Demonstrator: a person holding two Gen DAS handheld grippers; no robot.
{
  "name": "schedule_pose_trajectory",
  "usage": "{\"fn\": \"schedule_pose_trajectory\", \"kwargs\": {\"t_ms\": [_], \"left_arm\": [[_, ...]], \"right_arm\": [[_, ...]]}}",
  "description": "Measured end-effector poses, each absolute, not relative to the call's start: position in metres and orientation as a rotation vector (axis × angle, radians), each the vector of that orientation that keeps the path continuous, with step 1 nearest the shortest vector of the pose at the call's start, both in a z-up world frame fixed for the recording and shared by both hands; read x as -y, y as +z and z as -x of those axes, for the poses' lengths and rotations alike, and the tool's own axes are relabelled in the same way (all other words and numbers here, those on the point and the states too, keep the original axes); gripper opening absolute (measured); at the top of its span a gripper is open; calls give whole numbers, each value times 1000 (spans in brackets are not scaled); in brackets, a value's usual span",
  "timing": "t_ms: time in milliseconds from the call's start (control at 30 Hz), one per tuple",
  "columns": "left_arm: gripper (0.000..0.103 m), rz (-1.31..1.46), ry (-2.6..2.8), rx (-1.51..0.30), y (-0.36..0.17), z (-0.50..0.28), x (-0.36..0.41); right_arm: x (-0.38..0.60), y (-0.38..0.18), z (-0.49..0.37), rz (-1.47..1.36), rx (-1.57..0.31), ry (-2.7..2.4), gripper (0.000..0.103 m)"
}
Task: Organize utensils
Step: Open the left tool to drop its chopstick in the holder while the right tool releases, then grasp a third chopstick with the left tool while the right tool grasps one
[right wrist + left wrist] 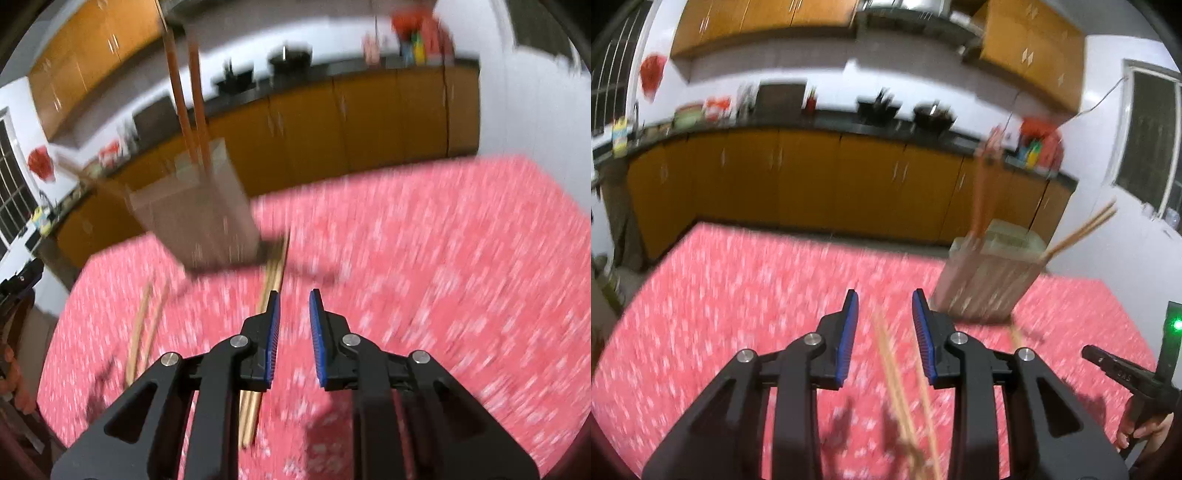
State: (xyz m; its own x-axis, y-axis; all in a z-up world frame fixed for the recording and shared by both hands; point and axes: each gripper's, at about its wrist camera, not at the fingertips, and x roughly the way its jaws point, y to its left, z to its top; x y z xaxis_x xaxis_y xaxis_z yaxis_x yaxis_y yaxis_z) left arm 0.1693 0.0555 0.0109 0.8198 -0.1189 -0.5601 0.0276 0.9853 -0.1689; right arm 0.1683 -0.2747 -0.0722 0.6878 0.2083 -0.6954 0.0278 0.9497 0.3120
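Wide stretches of the red patterned tablecloth (443, 258) are left bare. Passage is blocked by the utensil holder (199, 221), chopsticks jutting from it, and by loose chopsticks (273, 266) laid just beside it.

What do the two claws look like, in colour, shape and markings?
Both the left claw and the right claw are matte black plastic, with angular linkage arms joined by round silver pins. Each finger carries a flat, ribbed blue pad on its inner face. In the left wrist view, the other tool's black handle bears small embossed characters, too blurred to read, beside a green light.
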Motion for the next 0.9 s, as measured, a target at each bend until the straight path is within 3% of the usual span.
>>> {"fn": "schedule_pose_trajectory", "kwargs": {"t_ms": [267,900], "left_arm": [[31,168,-52,-746,-47,-163,-61],[31,164,-115,-840,-78,-162,-40]], "right_arm": [[230,-110,-174,-246,-907,160,17],[248,-121,-175,-158,-893,-16,8]]}}
